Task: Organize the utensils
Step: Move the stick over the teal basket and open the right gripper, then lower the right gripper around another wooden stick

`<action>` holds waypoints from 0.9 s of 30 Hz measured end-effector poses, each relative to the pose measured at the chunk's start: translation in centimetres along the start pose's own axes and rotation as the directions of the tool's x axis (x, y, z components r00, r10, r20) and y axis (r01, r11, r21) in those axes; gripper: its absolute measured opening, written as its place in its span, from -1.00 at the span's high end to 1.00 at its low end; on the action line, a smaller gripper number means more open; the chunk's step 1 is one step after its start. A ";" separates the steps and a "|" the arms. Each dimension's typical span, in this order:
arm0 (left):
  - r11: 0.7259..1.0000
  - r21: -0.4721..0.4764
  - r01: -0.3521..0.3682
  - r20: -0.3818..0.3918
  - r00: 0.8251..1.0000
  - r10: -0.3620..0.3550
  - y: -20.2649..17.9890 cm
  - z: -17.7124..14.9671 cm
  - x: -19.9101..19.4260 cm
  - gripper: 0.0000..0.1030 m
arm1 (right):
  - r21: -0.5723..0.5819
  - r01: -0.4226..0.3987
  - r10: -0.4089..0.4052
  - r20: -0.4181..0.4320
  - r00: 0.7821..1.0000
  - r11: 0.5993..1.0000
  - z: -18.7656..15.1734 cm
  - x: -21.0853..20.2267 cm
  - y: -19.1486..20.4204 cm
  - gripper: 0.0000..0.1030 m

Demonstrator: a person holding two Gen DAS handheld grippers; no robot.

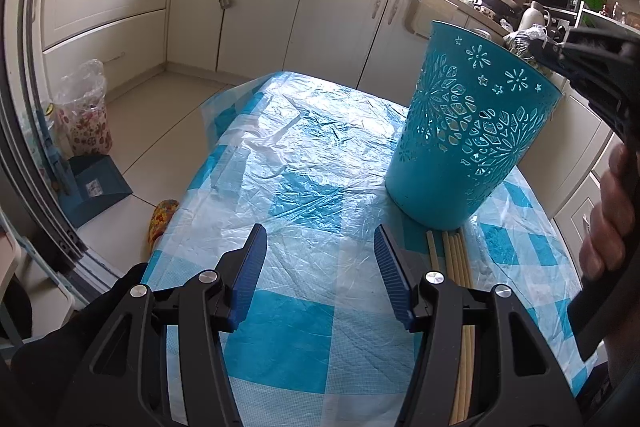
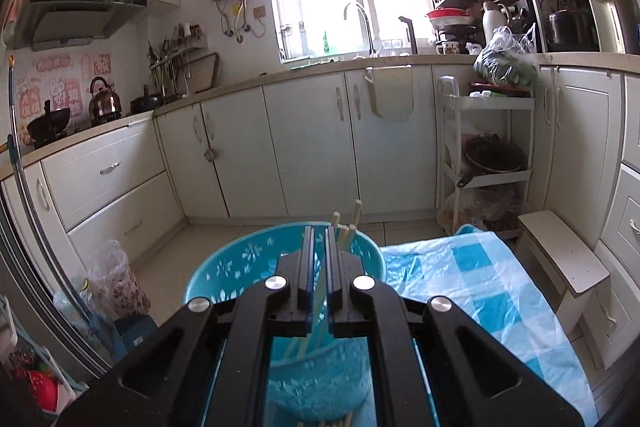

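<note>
The right gripper [image 2: 318,239] has its jaws drawn almost together, clamped on a few pale wooden chopsticks [image 2: 347,225] that run through the thin slot between the pads; their blunt ends stick out past the fingertips, up and to the right, and their lower lengths show below the jaws, angling down into the basket. This gripper hangs right over the open mouth of the teal basket [image 2: 224,277], a round plastic bin with cut-out flower and star patterns in its wall. From the left wrist view, the right gripper's black body [image 1: 592,67] sits at the basket's upper rim, and the person's hand [image 1: 608,219] grips its handle at the right edge.

The left gripper [image 1: 320,253] holds its jaws about half open with nothing between the blue ribbed pads; only the bench cover shows through the gap. Just beside its right finger, more chopsticks [image 1: 456,259] lie in a bundle flat on the bench, running from the foot of the teal basket [image 1: 472,131] back under the gripper's frame. The basket stands upright on the bench [image 1: 304,163], which is covered with a crinkled blue-and-white checked plastic sheet, and white kitchen cabinets [image 1: 264,11] stand behind it
</note>
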State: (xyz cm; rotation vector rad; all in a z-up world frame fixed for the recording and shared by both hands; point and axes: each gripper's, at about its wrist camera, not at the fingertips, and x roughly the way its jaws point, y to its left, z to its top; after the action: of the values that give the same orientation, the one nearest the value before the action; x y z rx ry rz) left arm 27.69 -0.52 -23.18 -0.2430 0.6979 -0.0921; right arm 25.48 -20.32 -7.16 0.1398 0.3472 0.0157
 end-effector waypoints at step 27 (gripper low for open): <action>1.000 0.011 -0.004 -0.008 1.000 0.004 -0.1 -0.1 0.1 -0.04 | -0.006 -0.002 -0.001 -0.473 0.881 1.000 -12.7 -1.0 -2.8 0.64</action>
State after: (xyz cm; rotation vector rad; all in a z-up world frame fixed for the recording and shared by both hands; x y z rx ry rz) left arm 27.73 -0.67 -23.28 -0.2312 0.7058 -0.0929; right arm 20.19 -21.42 -18.99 0.1284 0.8391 0.0525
